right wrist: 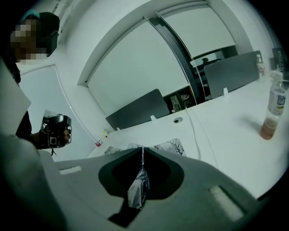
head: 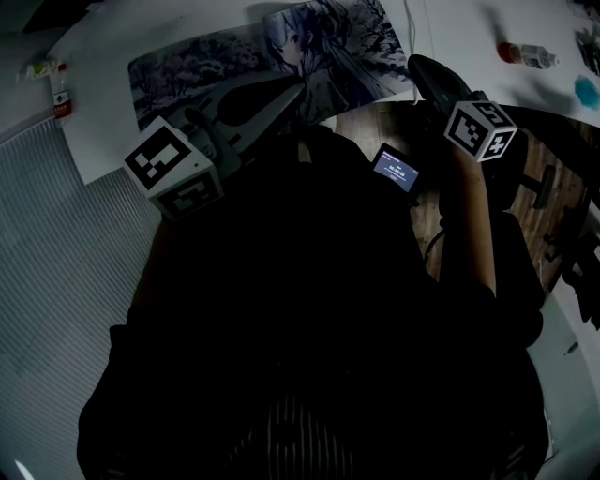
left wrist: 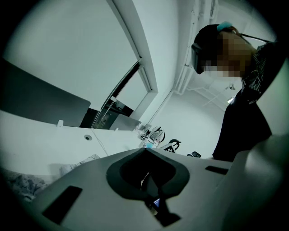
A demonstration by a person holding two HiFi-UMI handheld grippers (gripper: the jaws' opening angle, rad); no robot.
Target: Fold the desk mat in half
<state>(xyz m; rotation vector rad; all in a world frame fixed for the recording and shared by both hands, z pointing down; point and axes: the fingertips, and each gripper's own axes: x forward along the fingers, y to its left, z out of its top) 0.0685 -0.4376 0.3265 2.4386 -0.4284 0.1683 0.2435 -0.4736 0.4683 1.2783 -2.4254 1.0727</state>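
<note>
Desk mat (head: 234,66): printed, long, lies mostly flat on the white surface (head: 450,28) at the far side, ahead of the person.

Head view. Left gripper (head: 197,120) is at the mat's near edge, toward its left end. Right gripper (head: 414,64) is at the near right corner. Holding two spaced points on one long edge lets that edge rise level and be carried to the far edge, so the halves meet squarely. A dark wedge across the middle of the mat may be raised underside or shadow; can't tell which. A small lit screen (head: 396,169) sits near the person's body, and a bottle (head: 525,54) stands well clear to the right.

Left gripper view. Left gripper (left wrist: 144,150) has its jaws closed together. A thin pale sliver (left wrist: 143,180) is pinched between them, probably the mat's edge seen end-on. The camera tilts up toward the ceiling and the person. Patterned mat (left wrist: 20,187) shows low at the left.

Right gripper view. Right gripper (right wrist: 142,149) has its jaws clamped on a crumpled fold of printed mat (right wrist: 137,189), a firm bite set well into the material. The rest of the mat (right wrist: 169,146) lies flat just beyond the jaw tips. The left gripper (right wrist: 55,131) shows off to the side in a hand. The bottle (right wrist: 272,113) stands apart from the mat.

Judgement: both grips look set and the fold itself is not yet made.
</note>
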